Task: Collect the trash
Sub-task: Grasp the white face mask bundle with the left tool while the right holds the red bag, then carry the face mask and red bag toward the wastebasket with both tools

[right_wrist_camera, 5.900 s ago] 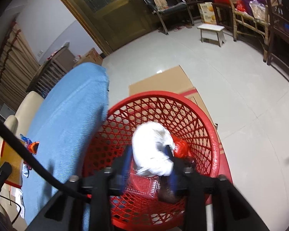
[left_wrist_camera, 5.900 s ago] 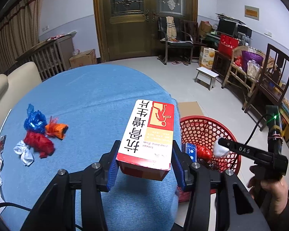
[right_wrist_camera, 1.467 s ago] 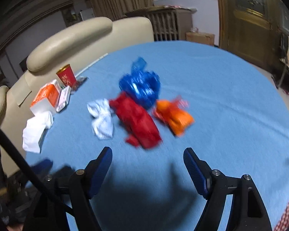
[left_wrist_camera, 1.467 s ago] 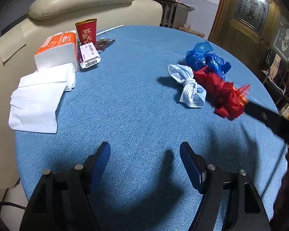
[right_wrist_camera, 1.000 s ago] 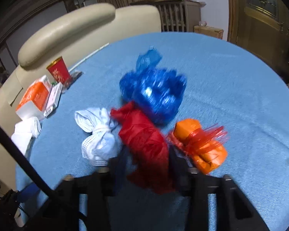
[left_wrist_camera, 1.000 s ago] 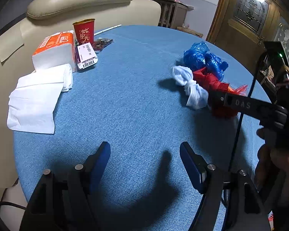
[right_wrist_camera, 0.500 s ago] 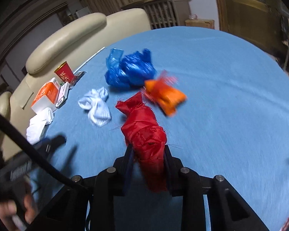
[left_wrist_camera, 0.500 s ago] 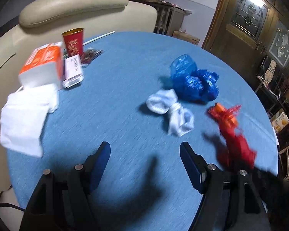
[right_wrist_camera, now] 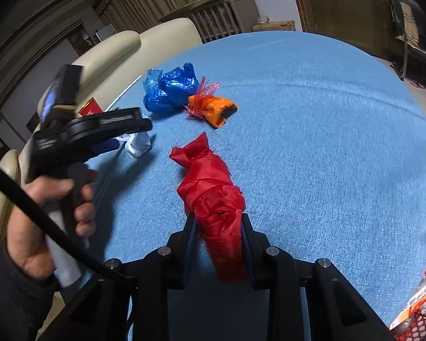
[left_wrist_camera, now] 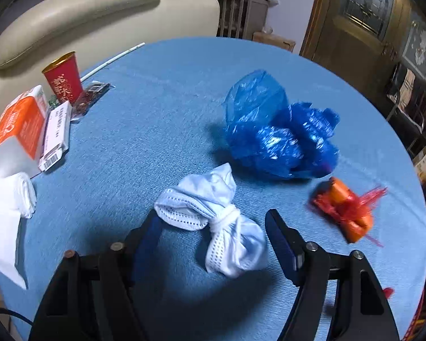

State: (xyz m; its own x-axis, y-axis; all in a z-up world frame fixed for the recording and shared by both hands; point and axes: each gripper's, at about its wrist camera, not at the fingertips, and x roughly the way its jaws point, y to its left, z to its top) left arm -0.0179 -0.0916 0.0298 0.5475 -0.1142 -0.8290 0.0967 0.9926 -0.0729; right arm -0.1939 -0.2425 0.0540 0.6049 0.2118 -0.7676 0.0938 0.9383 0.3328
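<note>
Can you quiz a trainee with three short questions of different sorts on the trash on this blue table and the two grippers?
1. True or false: the right gripper is shut on the crumpled red plastic bag.
2. Which item lies between the open fingers of the left gripper? A) crumpled blue plastic bag B) knotted white mesh cloth C) orange wrapper with red netting
3. Fill in: the red paper cup stands beside the orange and white ____ pack.

Key: 1 true; 2 B; 3 tissue.
</note>
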